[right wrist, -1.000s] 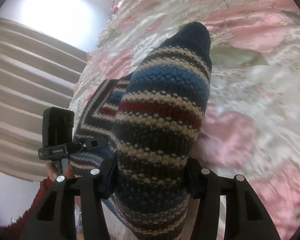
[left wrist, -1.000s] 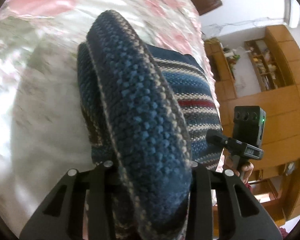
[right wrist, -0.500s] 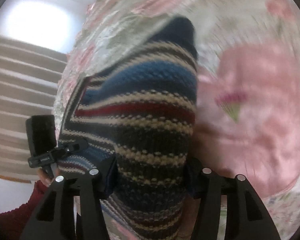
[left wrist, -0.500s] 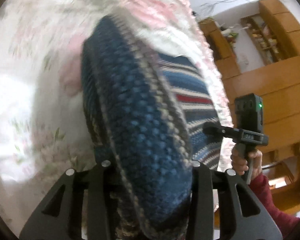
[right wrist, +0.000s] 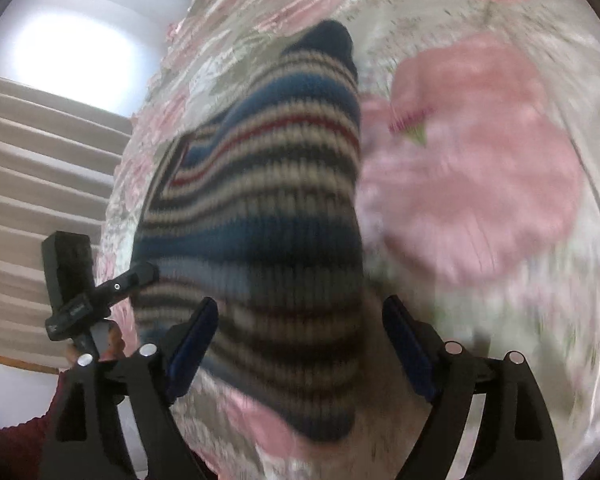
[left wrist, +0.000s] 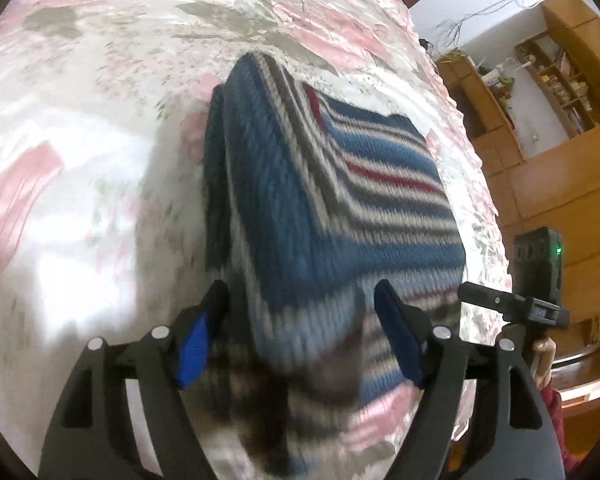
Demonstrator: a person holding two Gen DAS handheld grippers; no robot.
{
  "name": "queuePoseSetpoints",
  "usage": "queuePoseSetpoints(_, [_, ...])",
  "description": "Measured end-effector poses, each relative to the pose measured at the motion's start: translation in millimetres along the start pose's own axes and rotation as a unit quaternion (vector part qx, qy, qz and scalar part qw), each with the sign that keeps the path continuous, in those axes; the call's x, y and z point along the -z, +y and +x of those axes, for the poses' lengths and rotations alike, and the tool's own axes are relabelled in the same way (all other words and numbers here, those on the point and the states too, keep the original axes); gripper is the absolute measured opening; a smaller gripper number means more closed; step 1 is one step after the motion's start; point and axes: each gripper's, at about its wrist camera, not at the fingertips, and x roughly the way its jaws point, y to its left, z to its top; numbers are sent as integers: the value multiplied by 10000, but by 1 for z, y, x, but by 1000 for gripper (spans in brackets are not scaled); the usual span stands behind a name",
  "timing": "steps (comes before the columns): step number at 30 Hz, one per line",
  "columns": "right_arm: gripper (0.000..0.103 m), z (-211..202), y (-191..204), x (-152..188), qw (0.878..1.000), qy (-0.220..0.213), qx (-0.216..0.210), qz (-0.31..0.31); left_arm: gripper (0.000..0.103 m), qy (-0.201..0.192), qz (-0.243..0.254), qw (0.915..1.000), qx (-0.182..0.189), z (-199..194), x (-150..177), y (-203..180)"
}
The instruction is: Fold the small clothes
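A blue knitted sweater (left wrist: 320, 200) with white, grey and red stripes lies folded on the flowered bedspread (left wrist: 80, 160). My left gripper (left wrist: 300, 300) stands open, its blue pads (left wrist: 194, 344) on either side of the sweater's near edge. In the right wrist view the same sweater (right wrist: 268, 200) lies doubled over, and my right gripper (right wrist: 300, 312) is open astride its near end. Each view shows the other gripper at the sweater's far side: the right one (left wrist: 536, 280), the left one (right wrist: 76, 284). Both views are blurred.
The pink and white bedspread (right wrist: 480, 160) spreads all around the sweater. Wooden cabinets and shelves (left wrist: 560, 160) stand beyond the bed's edge. Pale striped curtains (right wrist: 40, 180) hang on the other side. A hand (left wrist: 542, 356) in a red sleeve holds the right gripper.
Both grippers held the raised sweater between their fingers; now their fingers have spread apart and the sweater has dropped flat onto the bed, folded over.
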Motion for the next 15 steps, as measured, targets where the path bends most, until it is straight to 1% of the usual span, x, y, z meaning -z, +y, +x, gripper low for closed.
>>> queuePoseSetpoints(1, [85,-3,-4,9,10000,34,-17,6,75,-34,31,10000,-75,-7,10,1])
queuePoseSetpoints(3, [75,-4,-6,26,10000,82,-4,46,75,-116,37,9996,-246,-13,28,3])
queuePoseSetpoints(5, [47,-1,-10,37,9998,136,-47,159,74,-133,-74,9993,-347,-14,41,10])
queuePoseSetpoints(6, [44,1,-12,40,9996,128,-30,242,73,-115,-201,9991,-360,-11,43,18])
queuePoseSetpoints(7, [39,6,-10,39,9996,83,46,268,71,-75,-301,9988,-384,-9,46,23])
queuePoseSetpoints(8, [35,10,-7,41,9996,34,213,180,70,-25,-409,9983,-403,-7,49,29])
queuePoseSetpoints(10, [33,16,-6,42,9991,12,392,147,68,0,-495,9981,-365,-3,53,40])
queuePoseSetpoints(13, [33,23,-12,43,9984,-30,387,402,68,-43,-341,9981,-502,-2,58,39])
queuePoseSetpoints(15, [38,17,-8,46,9980,-96,491,396,68,-85,-256,9978,-600,-4,59,36])
